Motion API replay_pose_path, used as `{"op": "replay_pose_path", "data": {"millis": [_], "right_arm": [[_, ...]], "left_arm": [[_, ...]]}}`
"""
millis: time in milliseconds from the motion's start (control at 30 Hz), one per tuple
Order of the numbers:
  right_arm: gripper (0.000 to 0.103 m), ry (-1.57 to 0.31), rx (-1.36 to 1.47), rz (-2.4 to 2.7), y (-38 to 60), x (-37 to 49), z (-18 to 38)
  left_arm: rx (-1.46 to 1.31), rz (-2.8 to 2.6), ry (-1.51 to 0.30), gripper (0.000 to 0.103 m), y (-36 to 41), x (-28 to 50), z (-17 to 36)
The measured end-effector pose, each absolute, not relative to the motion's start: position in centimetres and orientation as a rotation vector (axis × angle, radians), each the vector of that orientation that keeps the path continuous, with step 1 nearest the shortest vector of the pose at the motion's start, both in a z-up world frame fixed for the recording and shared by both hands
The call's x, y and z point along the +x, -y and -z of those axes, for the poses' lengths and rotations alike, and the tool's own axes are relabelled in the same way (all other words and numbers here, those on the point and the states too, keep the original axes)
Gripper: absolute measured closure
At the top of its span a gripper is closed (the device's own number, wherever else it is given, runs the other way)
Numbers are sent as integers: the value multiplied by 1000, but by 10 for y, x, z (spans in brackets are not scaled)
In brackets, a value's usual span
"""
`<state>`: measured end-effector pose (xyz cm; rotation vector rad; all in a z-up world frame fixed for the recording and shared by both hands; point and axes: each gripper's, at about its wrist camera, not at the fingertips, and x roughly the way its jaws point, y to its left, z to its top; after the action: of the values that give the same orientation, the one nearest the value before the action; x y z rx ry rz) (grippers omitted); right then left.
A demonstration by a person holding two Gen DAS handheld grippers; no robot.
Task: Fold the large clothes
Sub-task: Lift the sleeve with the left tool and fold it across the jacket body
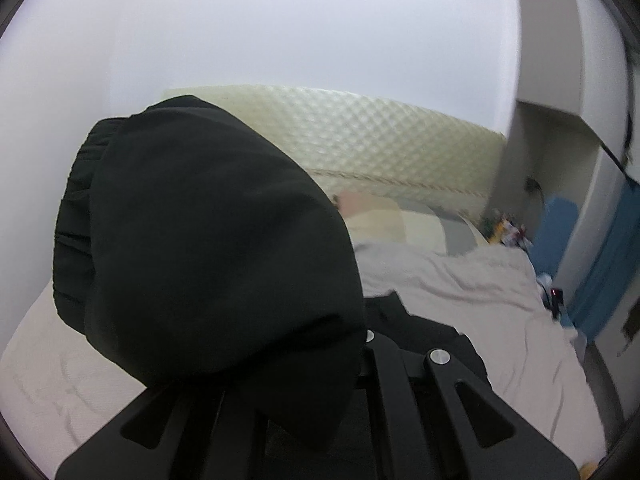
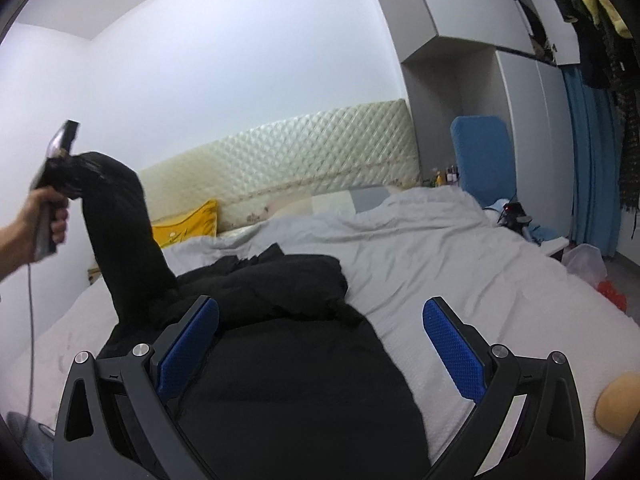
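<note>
A large black garment [image 2: 280, 360] lies bunched on the grey bed sheet [image 2: 460, 256]. My left gripper [image 2: 60, 172] is shut on one end of it, an elastic cuff [image 1: 76, 216], and holds that part raised high above the bed at the left. In the left wrist view the raised black cloth [image 1: 208, 248] drapes over the fingers and hides them. My right gripper [image 2: 320, 344] is open and empty, low over the flat part of the garment, with its blue pads [image 2: 452, 356] on either side of the cloth.
A quilted cream headboard [image 2: 288, 160] runs along the far wall. A yellow pillow [image 2: 188, 224] lies by it. A blue chair [image 2: 484, 156], grey wardrobe [image 2: 520, 120] and hanging clothes [image 2: 608, 40] stand at the right. A tan object [image 2: 620, 404] lies at the bed's near right edge.
</note>
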<state>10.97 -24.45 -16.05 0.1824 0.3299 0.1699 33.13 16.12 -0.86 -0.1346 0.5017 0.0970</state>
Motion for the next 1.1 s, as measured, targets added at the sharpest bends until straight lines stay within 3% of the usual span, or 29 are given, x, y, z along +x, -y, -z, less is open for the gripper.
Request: {"op": "replay_pose_path", "data": {"millis": [300, 500, 600, 733, 1100], "right_arm": [[0, -308, 243, -146, 272, 113, 161], [0, -304, 268, -138, 282, 117, 167], [0, -306, 295, -137, 289, 120, 170], [0, -314, 324, -142, 297, 127, 175], [0, -366, 349, -149, 305, 147, 192]], "left_arm": [[92, -26, -570, 96, -49, 359, 71], [160, 32, -548, 88, 13, 364, 104], [143, 74, -556, 77, 31, 367, 118], [157, 117, -589, 71, 59, 378, 140], [234, 167, -754, 68, 93, 390, 223]]}}
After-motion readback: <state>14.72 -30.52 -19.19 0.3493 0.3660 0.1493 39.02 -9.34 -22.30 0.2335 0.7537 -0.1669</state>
